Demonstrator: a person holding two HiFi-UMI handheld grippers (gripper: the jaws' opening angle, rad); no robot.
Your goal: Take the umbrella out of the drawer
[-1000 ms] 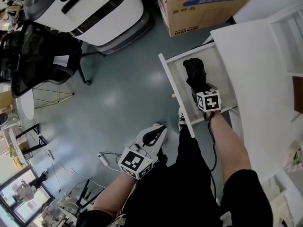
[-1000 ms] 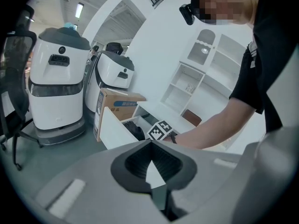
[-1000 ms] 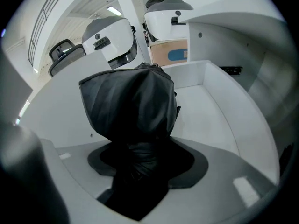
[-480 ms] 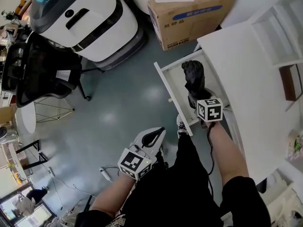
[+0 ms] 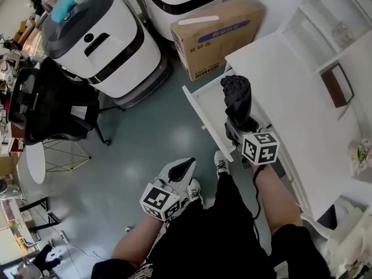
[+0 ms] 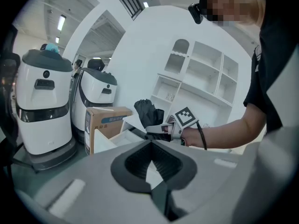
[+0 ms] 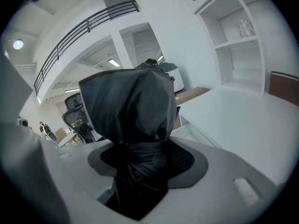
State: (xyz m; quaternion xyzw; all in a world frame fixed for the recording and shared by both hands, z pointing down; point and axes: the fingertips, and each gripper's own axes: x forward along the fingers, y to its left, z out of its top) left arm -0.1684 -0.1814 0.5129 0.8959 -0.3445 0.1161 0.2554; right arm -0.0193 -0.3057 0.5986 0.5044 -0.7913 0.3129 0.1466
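A black folded umbrella [image 5: 237, 97] stands upright in my right gripper [image 5: 241, 125], which is shut on its lower end. It hangs above the open white drawer [image 5: 200, 110], beside the white desk. In the right gripper view the umbrella [image 7: 133, 108] fills the middle, pinched between the jaws of my right gripper [image 7: 140, 169]. My left gripper [image 5: 186, 167] is low by the person's knee, well left of the drawer, shut with nothing in it. The left gripper view looks across my left gripper [image 6: 151, 148] at the umbrella [image 6: 147, 113] and the right gripper [image 6: 161, 130].
A cardboard box [image 5: 214, 32] sits on the floor behind the drawer. Two big white machines [image 5: 104, 42] and a black office chair [image 5: 49, 100] stand to the left. The white desk top [image 5: 290, 92] and a shelf unit [image 5: 328, 16] lie to the right.
My right gripper has lifted the umbrella up out of the drawer, so it stands higher and upright. The head view has shifted toward the desk. The left gripper has barely moved.
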